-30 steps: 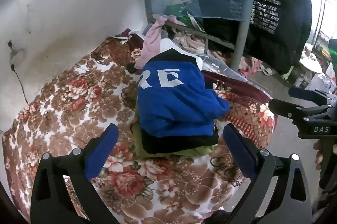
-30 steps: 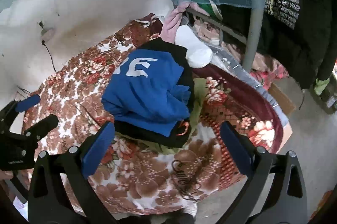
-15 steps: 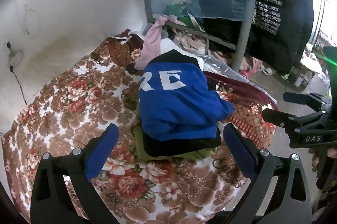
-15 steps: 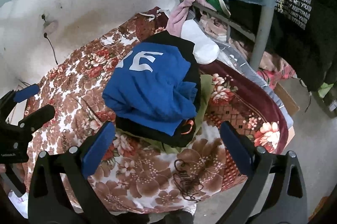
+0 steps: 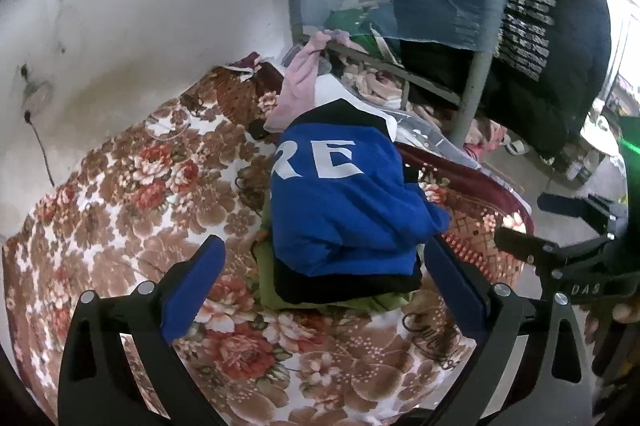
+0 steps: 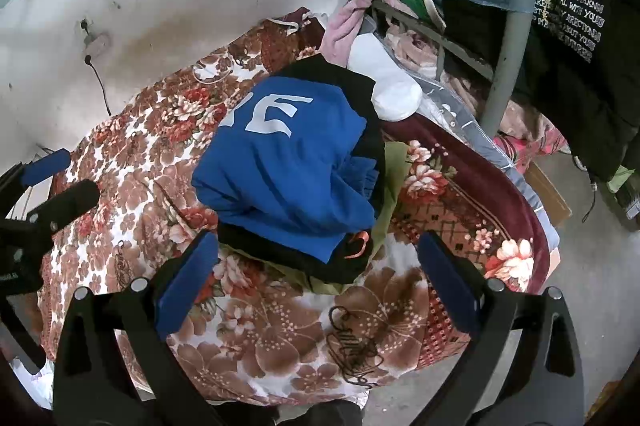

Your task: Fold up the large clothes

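both grippers, left gripper (image 5: 326,280) and right gripper (image 6: 316,274), hover wide open and empty above the folded blue sweatshirt with white letters (image 5: 340,206) topping the stack on the floral-blanketed bed (image 5: 120,194); judging it done, withdraw without brushing the pile.

1. Both views are evenly and fairly dimly lit, with soft, faint shadows.
2. In the left wrist view, daylight blows out the right edge of the frame; it seems to come from an opening there.
3. The white wall (image 5: 132,26) at upper left looks flat and slightly washed.
4. Fisheye bending curves straight lines towards the edges; the corners are black.
5. The centre is sharp, the rim slightly soft.
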`<state>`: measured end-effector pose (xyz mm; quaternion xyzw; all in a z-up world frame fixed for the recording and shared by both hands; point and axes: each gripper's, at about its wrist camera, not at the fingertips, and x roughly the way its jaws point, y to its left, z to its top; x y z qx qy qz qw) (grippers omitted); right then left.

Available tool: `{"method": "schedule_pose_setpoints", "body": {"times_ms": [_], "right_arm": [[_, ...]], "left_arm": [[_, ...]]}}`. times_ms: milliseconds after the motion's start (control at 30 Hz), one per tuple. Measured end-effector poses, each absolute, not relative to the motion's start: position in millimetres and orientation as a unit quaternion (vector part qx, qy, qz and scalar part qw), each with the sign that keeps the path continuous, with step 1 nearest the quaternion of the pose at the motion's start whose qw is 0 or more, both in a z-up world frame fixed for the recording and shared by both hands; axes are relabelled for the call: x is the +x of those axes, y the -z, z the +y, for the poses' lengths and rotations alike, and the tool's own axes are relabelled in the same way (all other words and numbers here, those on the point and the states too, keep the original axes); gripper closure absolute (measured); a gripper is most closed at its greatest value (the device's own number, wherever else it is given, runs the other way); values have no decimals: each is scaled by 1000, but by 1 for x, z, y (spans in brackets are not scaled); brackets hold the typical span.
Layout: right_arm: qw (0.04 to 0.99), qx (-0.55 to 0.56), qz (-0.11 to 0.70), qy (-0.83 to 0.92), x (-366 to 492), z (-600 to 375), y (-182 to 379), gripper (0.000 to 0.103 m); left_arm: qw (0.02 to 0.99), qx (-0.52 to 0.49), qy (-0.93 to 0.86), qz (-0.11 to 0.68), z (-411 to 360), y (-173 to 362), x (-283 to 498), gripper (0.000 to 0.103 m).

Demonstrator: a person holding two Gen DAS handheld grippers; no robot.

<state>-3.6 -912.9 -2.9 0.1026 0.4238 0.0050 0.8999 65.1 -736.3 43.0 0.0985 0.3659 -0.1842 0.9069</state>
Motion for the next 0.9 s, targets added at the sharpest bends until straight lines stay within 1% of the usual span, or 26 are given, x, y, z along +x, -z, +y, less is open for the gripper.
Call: {"method": "schedule_pose_setpoints", "body": {"times_ms": [133, 233, 567, 633, 700, 900], "right_arm": [[899, 101, 425, -7, -2, -913, 3, 5], [899, 103, 426, -7, -4, -912, 3, 5], [895, 105, 433, -13, -2, -911, 6, 5], [894, 104, 435, -14, -1, -912, 8, 5], [894, 106, 436, -14, -1, -913, 9, 5], [892, 109, 439, -12, -2, -917, 12, 5]], "left_arm": [[909, 89, 177, 367, -735, -44, 67, 5], [915, 102, 150, 362, -735, -44, 65, 5], [905, 93, 162, 382, -735, -39, 67, 5], [896, 82, 195, 391, -735, -36, 69, 5], [886, 90, 216, 400, -739, -33, 68, 5], [890, 115, 196, 396, -743, -31, 65, 6]]}}
